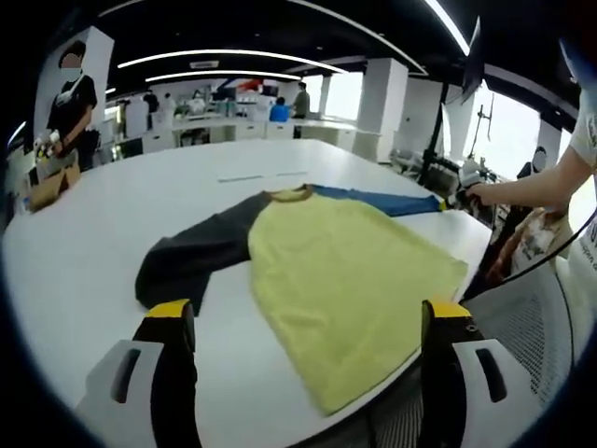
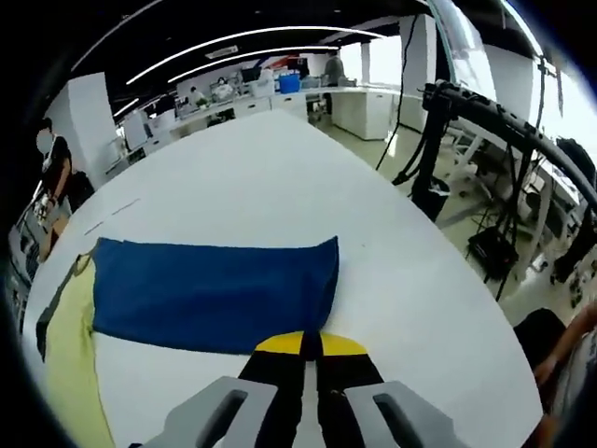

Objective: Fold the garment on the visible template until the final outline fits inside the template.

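White tabletop [image 1: 112,233] spreads wide around the garment [image 1: 345,280], bare on most sides, with two faint short marks [image 1: 261,175] lying beyond the collar. Past the table's far edge stand office desks [image 1: 201,126], white columns [image 1: 382,98] and a few people; one person in a dark top [image 1: 70,103] stands by the far left corner. In the right gripper view a black stand with cables [image 2: 438,140] rises from the floor just off the table's rim, near the end of the blue sleeve [image 2: 215,291]. A person's bare arm [image 1: 532,187] reaches in from the right of the left gripper view toward that sleeve's cuff.

The garment's yellow hem corner lies at the near table edge, just above a mesh chair back [image 1: 522,327]. Open table remains to the left of the dark sleeve [image 1: 196,257] and beyond the collar.

The garment lies flat and face down or up, I cannot tell which: a yellow body, one dark grey sleeve angled out to the left, one blue sleeve stretched straight to the right.

The left gripper [image 1: 308,322] hovers above the near table with its yellow-tipped jaws spread wide, holding nothing. The right gripper [image 2: 311,343] has its jaws pressed together at the blue sleeve's near edge; whether cloth is pinched between them I cannot tell.
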### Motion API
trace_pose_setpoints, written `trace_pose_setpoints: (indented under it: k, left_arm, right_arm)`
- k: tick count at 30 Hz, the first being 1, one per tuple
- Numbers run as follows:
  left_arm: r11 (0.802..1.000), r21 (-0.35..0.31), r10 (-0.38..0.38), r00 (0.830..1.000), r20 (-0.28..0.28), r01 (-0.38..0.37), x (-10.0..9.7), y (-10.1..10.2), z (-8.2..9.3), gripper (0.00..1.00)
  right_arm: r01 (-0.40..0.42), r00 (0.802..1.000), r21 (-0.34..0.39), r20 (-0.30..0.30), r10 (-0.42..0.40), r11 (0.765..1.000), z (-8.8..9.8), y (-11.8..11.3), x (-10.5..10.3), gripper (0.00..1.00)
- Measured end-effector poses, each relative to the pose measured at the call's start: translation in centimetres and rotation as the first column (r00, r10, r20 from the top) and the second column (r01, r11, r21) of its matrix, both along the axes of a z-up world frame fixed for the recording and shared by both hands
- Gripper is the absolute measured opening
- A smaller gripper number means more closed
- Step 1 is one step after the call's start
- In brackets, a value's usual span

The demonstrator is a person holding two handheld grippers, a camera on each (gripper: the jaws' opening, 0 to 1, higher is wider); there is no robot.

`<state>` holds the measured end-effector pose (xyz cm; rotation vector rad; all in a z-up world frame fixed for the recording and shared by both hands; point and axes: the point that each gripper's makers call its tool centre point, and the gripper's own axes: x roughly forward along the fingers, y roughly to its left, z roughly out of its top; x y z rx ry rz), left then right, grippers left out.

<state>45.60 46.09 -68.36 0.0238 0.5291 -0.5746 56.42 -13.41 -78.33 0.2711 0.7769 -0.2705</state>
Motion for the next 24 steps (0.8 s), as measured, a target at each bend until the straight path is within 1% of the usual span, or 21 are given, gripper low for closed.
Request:
trace_pose_setpoints:
  k: [6,9,14,17,21,23,24]
  left_arm:
    - [1.0,0.005,-0.01,1.0,0.003,0.01,-0.2,-0.4,0.3,0.99]
    - [1.0,0.002,-0.01,1.0,0.001,0.01,-0.3,-0.5,0.3,0.99]
    - [1.0,-0.002,-0.015,1.0,0.005,0.015,-0.4,-0.7,0.5,0.99]
    - [1.0,-0.003,-0.016,1.0,0.008,0.016,-0.5,-0.7,0.6,0.99]
    - [1.0,-0.001,-0.018,1.0,0.006,0.018,-0.5,-0.6,0.5,0.99]
    - [1.0,-0.003,-0.017,1.0,0.005,0.017,-0.5,-0.6,0.5,0.99]
    - [1.0,-0.005,-0.018,1.0,0.006,0.018,-0.5,-0.6,0.5,0.99]
  right_arm:
    - [-0.018,0.999,0.014,0.045,0.017,1.0,1.4,0.8,0.8,0.0]
    - [-0.045,0.996,0.02,0.071,0.044,0.999,2.4,1.3,1.6,0.0]
    - [-0.105,0.992,0.004,0.078,0.104,0.994,3.3,2.5,2.4,0.0]
    - [-0.133,0.987,0.007,0.096,0.132,0.991,4.1,3.5,3.2,0.0]
    - [-0.197,0.975,-0.028,0.095,0.199,0.98,4.9,4.8,4.0,0.0]
    - [-0.211,0.971,-0.019,0.113,0.212,0.977,5.4,5.6,4.5,0.0]
    - [-0.22,0.966,-0.012,0.139,0.22,0.975,5.8,5.9,4.9,0.0]
